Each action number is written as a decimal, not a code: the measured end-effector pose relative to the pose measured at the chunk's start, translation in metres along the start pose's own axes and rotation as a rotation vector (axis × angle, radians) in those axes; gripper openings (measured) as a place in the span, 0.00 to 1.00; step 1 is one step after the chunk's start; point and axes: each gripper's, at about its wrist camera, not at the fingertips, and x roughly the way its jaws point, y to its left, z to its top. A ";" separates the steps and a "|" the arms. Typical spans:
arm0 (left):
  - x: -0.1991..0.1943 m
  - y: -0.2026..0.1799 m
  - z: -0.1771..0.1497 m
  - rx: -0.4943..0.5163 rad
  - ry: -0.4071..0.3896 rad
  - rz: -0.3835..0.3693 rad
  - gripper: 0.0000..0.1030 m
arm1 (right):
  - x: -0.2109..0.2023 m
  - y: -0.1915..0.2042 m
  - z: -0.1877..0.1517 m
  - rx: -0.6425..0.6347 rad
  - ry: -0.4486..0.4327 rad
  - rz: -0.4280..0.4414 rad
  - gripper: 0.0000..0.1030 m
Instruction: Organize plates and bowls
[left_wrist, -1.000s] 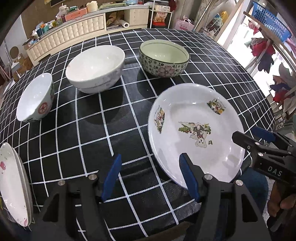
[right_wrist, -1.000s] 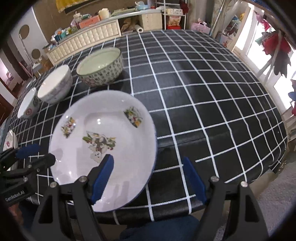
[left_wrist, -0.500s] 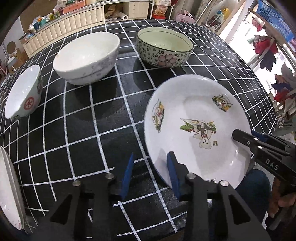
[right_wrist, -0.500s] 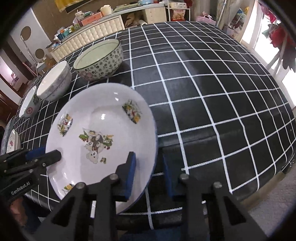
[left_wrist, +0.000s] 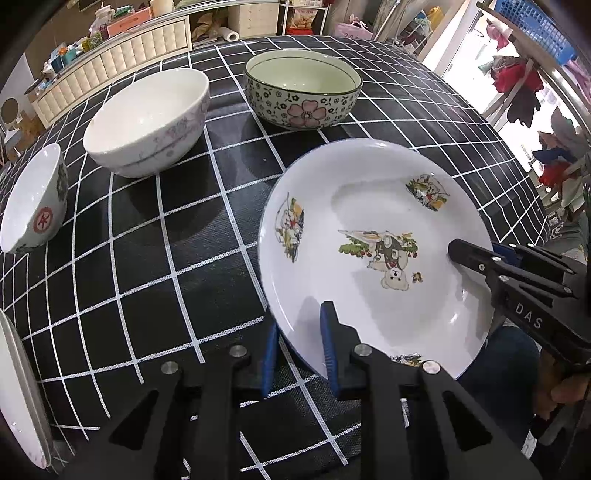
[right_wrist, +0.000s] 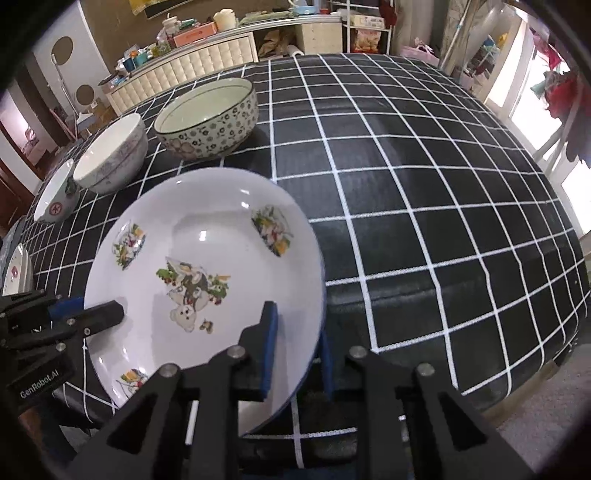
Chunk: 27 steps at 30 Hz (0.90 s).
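Note:
A white plate (left_wrist: 369, 221) with cartoon bear prints lies at the near edge of the black checked table (left_wrist: 147, 258). My left gripper (left_wrist: 299, 343) straddles the plate's near-left rim, its jaws closing with the blue pads on either side of the rim. My right gripper (right_wrist: 297, 343) does the same at the plate's (right_wrist: 207, 236) near-right rim, jaws closing on it. Each gripper shows in the other's view: the right gripper (left_wrist: 476, 251) and the left gripper (right_wrist: 88, 312), both on the rim.
Behind the plate stand a flower-patterned bowl (left_wrist: 303, 92), a plain white bowl (left_wrist: 147, 114) and a small bowl with a red mark (left_wrist: 33, 199). Another plate (left_wrist: 14, 387) sits at the far left edge. A cabinet (right_wrist: 192, 66) runs along the wall behind the table.
Both grippers' jaws have closed from wide apart down onto the plate's rim. The left gripper has also sunk a little closer to the plate.

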 end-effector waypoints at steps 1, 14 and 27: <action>0.000 0.000 0.000 0.002 -0.001 0.001 0.19 | 0.000 0.000 0.000 0.000 0.001 -0.001 0.24; -0.025 -0.001 -0.002 0.046 -0.067 0.069 0.19 | -0.019 0.022 -0.008 -0.004 -0.038 -0.008 0.23; -0.063 0.041 -0.028 -0.018 -0.120 0.090 0.18 | -0.039 0.080 -0.015 -0.063 -0.064 0.032 0.22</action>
